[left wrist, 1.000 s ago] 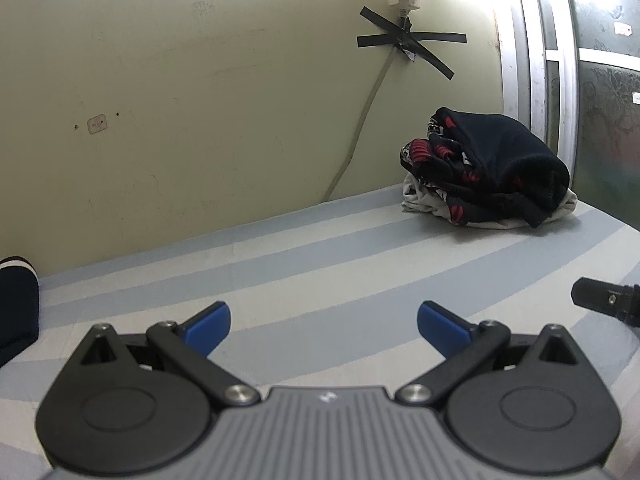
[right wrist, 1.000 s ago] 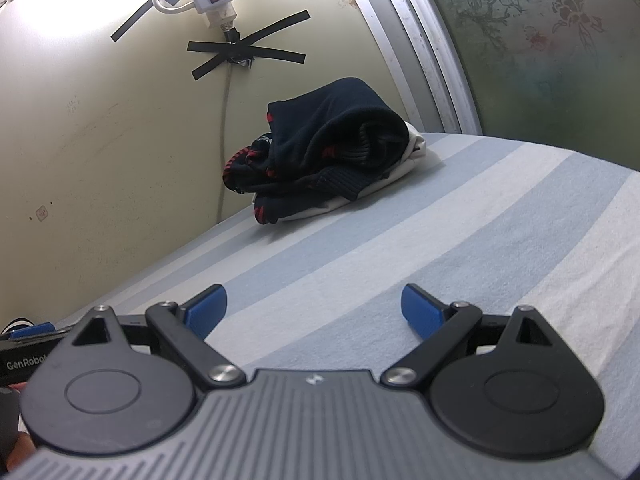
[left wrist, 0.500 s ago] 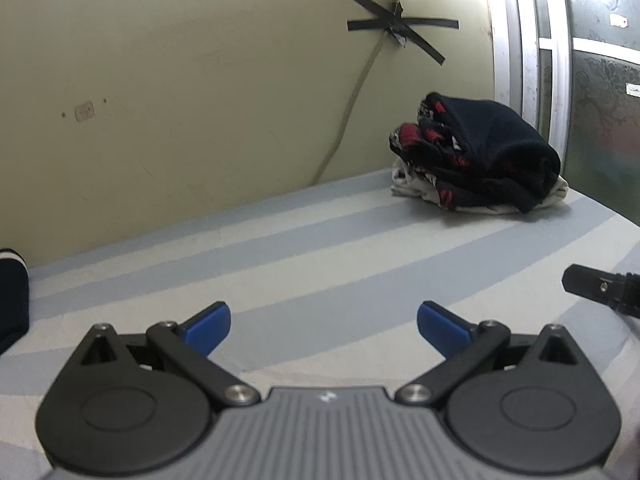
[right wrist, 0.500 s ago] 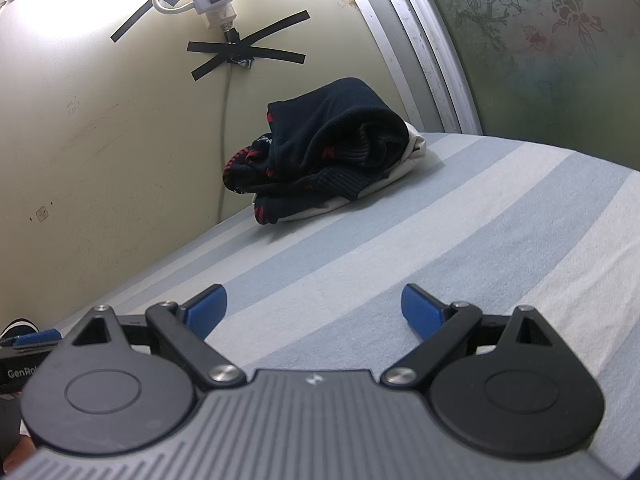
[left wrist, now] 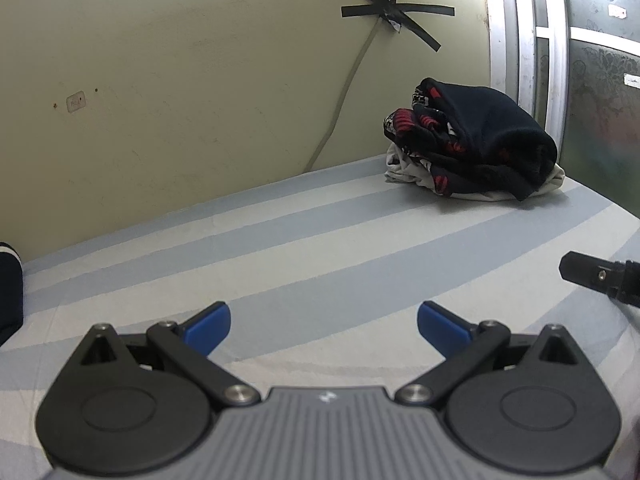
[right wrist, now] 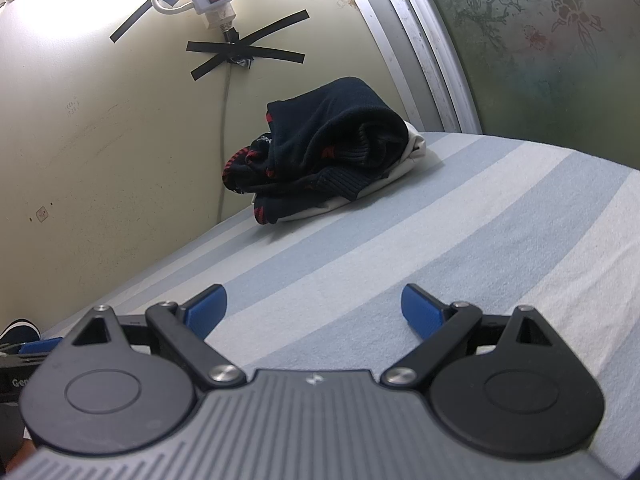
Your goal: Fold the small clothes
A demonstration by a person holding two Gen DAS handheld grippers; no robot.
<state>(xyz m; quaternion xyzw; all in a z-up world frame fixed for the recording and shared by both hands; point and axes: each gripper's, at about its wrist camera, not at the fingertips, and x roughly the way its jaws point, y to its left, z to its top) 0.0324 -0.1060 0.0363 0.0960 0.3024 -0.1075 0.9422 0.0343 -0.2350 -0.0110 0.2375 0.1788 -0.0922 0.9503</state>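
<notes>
The left gripper [left wrist: 324, 326] is held low over the striped sheet [left wrist: 320, 248], its blue-tipped jaws spread wide with nothing between them. The right gripper [right wrist: 314, 312] is likewise spread wide and empty above the same sheet [right wrist: 400, 248]. A black part of the right gripper is seen at the right edge of the left wrist view.

The pile of clothes [left wrist: 472, 148], dark navy and red garments lying on a white one, is found well ahead of both grippers, touched by neither. It lies ahead and to the right in the left wrist view, and nearly straight ahead [right wrist: 328, 156] in the right one, close to the wall [left wrist: 200, 80], below taped cable [right wrist: 228, 128].
</notes>
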